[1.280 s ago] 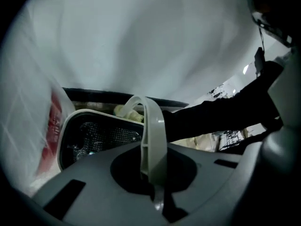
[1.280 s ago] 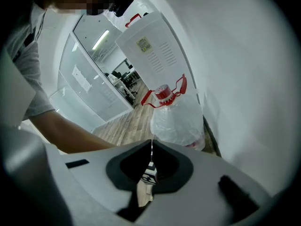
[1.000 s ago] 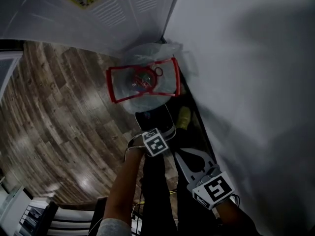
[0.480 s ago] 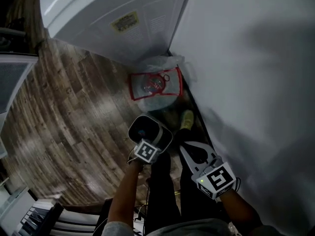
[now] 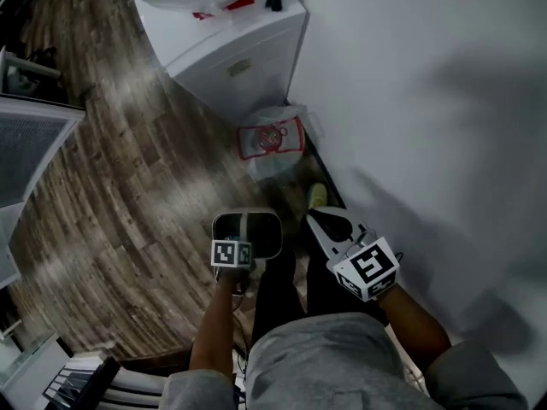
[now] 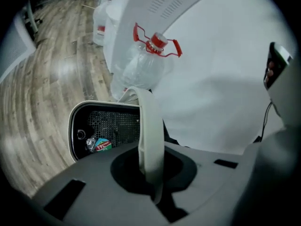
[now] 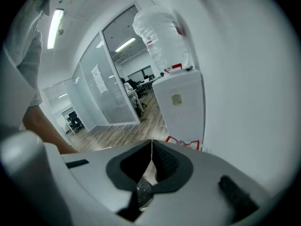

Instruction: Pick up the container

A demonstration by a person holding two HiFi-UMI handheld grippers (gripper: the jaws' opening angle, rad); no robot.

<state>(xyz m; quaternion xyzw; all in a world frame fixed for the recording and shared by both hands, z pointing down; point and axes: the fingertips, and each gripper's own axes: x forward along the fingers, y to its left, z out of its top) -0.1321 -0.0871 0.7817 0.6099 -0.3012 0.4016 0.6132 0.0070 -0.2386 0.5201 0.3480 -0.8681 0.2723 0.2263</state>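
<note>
The container (image 6: 150, 121), a small bin with litter inside, hangs off the floor (image 5: 128, 186) well short of the water cooler (image 5: 244, 58). The left gripper (image 6: 153, 173) pinches its rim between closed fingers, probably to keep it mouth-up. The right gripper (image 7: 151, 147), about as far from the cooler, has its fingers closed on nothing and seems spare.

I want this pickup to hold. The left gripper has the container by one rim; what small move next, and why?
Probably steady it upright before carrying. The left gripper is shut on the container at one edge of its rim only. It hangs above the floor with scraps inside, and the right gripper is shut and empty, giving no support.
</note>
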